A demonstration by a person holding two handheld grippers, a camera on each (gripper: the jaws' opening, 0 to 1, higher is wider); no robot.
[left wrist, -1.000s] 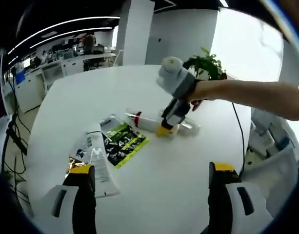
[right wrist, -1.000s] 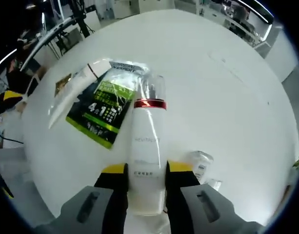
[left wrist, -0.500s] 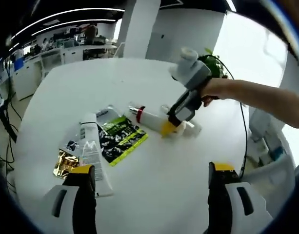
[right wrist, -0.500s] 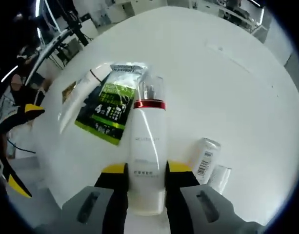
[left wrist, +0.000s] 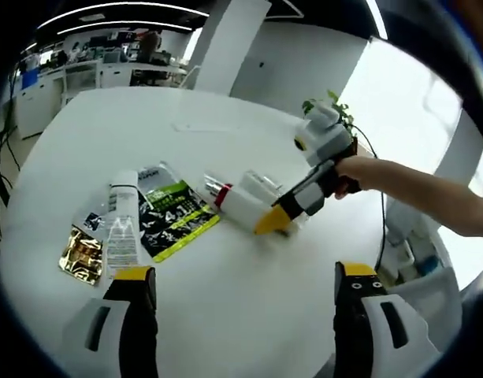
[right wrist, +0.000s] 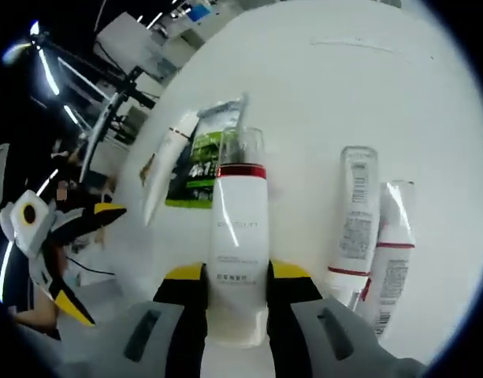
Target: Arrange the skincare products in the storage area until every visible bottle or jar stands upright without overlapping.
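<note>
The round white bench point(left wrist: 83, 150) carries a green-and-black sachet point(left wrist: 172, 220), a white tube point(left wrist: 123, 236) just beside it and a small gold packet point(left wrist: 81, 253), all lying flat. The right gripper point(right wrist: 233, 279) has its jaws closed on a white bottle point(right wrist: 238, 244) with a red band and clear cap, lifted off the bench at the cap end, and two slim tubes point(right wrist: 367, 228) lie side by side near it. The left gripper point(left wrist: 241, 287) hangs over bare bench with its jaws wide apart, holding nothing.
</note>
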